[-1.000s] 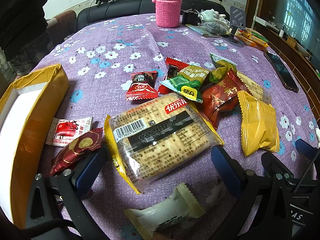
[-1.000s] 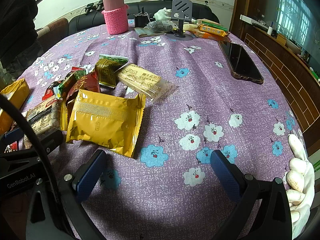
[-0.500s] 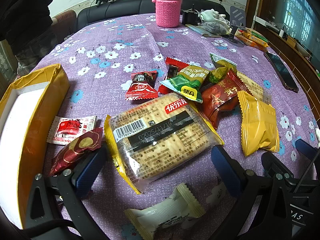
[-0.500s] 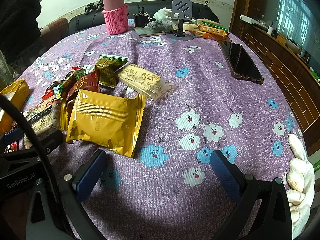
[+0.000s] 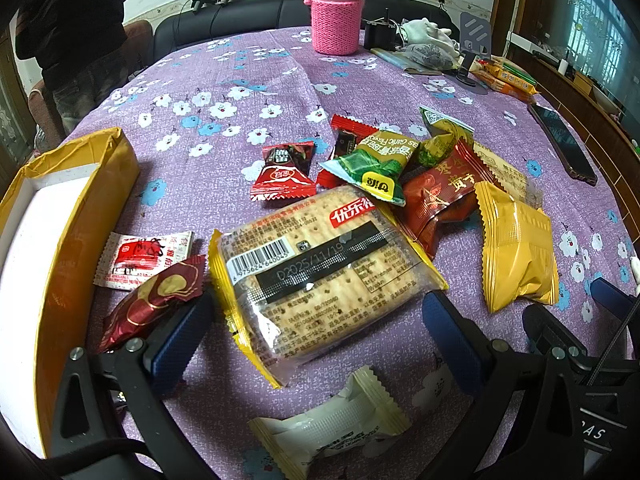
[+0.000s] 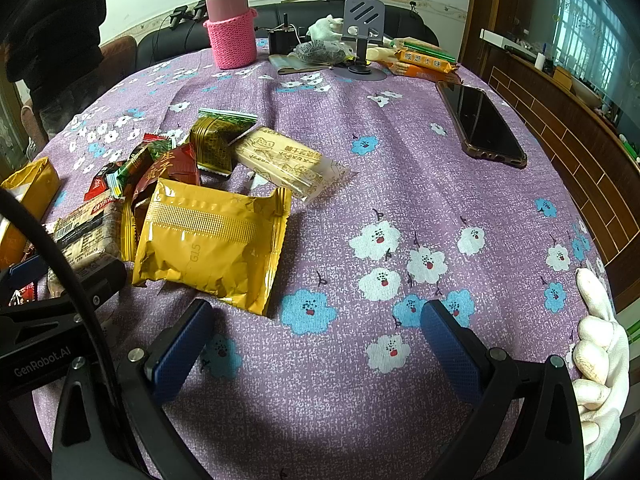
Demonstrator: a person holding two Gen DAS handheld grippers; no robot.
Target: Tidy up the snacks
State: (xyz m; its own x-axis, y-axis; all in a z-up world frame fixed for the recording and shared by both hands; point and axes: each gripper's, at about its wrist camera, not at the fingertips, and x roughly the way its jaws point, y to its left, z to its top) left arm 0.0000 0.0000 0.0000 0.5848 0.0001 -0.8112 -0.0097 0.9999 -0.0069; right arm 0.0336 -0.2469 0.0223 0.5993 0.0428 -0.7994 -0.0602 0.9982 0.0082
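Snacks lie scattered on a round table (image 5: pixel 280 64) under a purple flowered cloth. Nearest the left gripper (image 5: pixel 316 332) is a clear cracker pack (image 5: pixel 320 268) with yellow ends, lying flat between that gripper's spread blue fingers (image 5: pixel 180 336), which stand on either side of it; whether they touch the wrapper is hard to tell, and nothing is clamped. A dark red candy (image 5: pixel 148 304) sits just beside the left finger, with a white-and-red sachet (image 5: pixel 144 258) behind it. A cream packet (image 5: pixel 336 420) lies close under the camera. Beyond the crackers are a small red packet (image 5: pixel 284 170), a green bag (image 5: pixel 372 164) and a maroon bag (image 5: pixel 440 200), overlapping one another, and a gold packet (image 5: pixel 516 252) to the right. A yellow box (image 5: pixel 84 216) with a white inside stands open at the left edge. The right gripper (image 6: pixel 316 340) hangs over bare cloth with its jaws wide apart and holding nothing, the gold packet just ahead of its left finger. A pale biscuit pack (image 6: pixel 284 164) lies behind that. A phone (image 6: pixel 480 124) lies well to the right, and a pink flask (image 6: pixel 230 24) stands at the far side.
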